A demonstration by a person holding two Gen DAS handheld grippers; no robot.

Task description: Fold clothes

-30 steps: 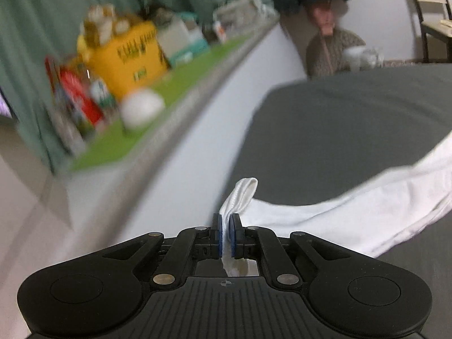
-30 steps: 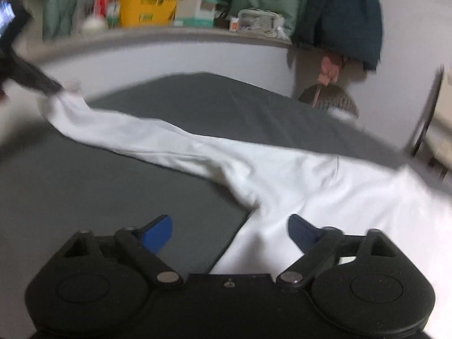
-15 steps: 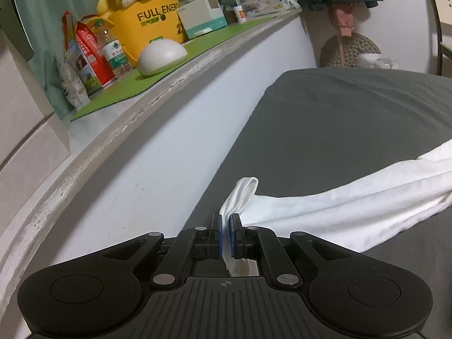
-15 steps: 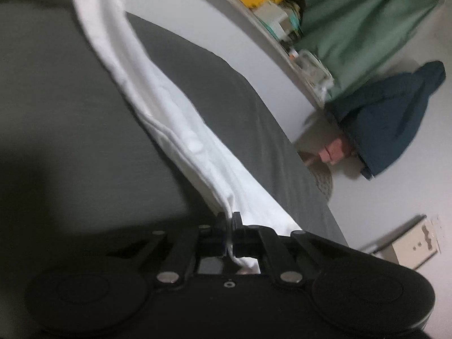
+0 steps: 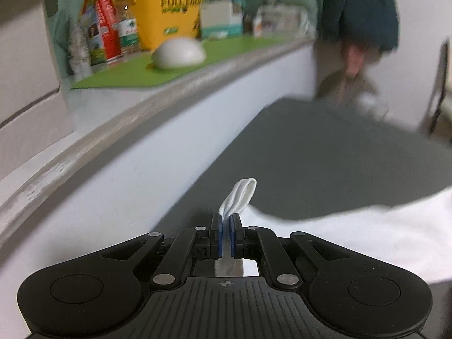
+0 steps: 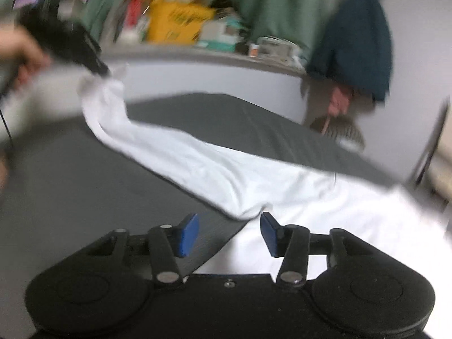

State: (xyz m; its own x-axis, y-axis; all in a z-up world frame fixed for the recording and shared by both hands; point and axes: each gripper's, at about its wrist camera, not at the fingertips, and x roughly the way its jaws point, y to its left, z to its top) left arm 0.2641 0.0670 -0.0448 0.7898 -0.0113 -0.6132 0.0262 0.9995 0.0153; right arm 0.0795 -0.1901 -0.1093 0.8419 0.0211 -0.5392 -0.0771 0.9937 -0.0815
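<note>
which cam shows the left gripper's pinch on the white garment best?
Left wrist view: the left gripper has its blue pads shut on the white fabric garment's cuff, sharp and centred. The right wrist view shows only a blurred, distant black gripper at the sleeve end; the contact is unreadable.

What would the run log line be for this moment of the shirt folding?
left tongs: shut on white shirt cuff | right tongs: opening, nothing gripped, over shirt edge | white shirt: stretched across grey bed

Left gripper (image 5: 225, 236) clamped tight on white cloth (image 5: 240, 195); right gripper (image 6: 229, 233) jaws opening, nothing pinched
</note>
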